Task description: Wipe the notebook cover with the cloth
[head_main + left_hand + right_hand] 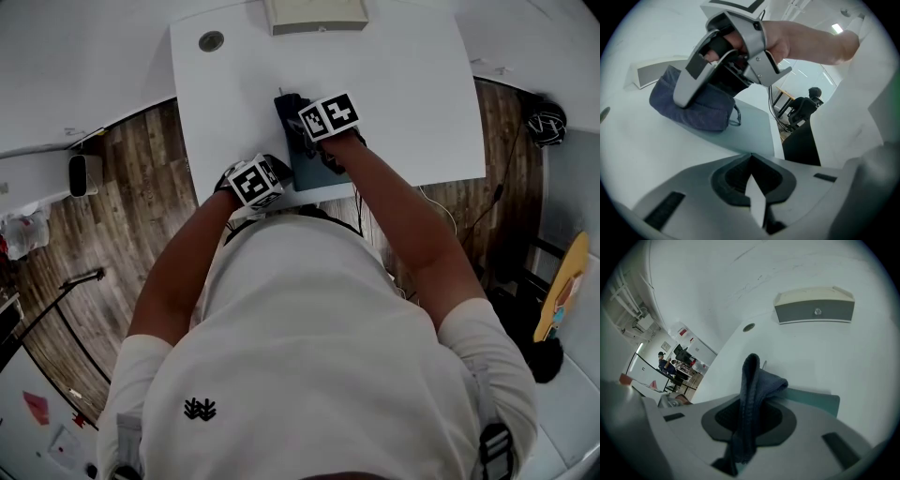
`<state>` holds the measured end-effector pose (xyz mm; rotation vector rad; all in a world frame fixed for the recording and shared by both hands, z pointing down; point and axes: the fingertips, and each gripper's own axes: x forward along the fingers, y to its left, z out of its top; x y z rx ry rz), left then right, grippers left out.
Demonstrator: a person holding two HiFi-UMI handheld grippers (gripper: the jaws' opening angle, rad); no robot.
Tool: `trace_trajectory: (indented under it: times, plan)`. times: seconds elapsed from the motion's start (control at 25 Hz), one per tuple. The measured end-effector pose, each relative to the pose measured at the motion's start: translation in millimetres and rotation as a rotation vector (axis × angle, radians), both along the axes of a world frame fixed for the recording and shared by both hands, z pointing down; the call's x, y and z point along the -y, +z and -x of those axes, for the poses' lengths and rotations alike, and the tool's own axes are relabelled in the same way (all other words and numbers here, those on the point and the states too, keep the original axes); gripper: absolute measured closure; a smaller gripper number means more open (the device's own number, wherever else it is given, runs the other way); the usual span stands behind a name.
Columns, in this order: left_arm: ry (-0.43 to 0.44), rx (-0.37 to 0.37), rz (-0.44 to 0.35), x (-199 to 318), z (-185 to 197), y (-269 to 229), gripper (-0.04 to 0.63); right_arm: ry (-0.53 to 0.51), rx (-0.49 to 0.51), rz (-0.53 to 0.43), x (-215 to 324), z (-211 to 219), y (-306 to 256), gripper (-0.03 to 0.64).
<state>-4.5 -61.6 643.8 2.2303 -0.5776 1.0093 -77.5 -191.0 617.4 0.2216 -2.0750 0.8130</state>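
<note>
A teal notebook (314, 172) lies at the front edge of the white table (403, 94). My right gripper (302, 127) is shut on a dark blue cloth (287, 111) and presses it on the notebook's far end. In the left gripper view the cloth (691, 108) bunches under the right gripper (710, 70) on the notebook (750, 129). The right gripper view shows the cloth (752, 394) standing between its jaws over the notebook (813, 399). My left gripper (276, 180) sits at the notebook's near left corner, its jaws shut on a thin pale edge (756, 201), apparently the notebook's.
A beige and grey box (316, 14) stands at the table's far edge, also in the right gripper view as the box (814, 305). A round cable grommet (211, 41) is at the far left. Wood floor surrounds the table, with cables at the right.
</note>
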Motion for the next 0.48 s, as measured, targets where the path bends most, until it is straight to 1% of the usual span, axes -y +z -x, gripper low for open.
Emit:
trace_trajectory:
  times: [0.24, 0.48]
  plan:
    - [0.000, -0.004, -0.005, -2, 1, 1, 0.591, 0.032, -0.019, 0.001, 19, -27, 6, 0.555]
    - [0.001, -0.006, -0.002, -3, 1, 0, 0.591, 0.095, -0.036, -0.012, 51, -67, 8, 0.555]
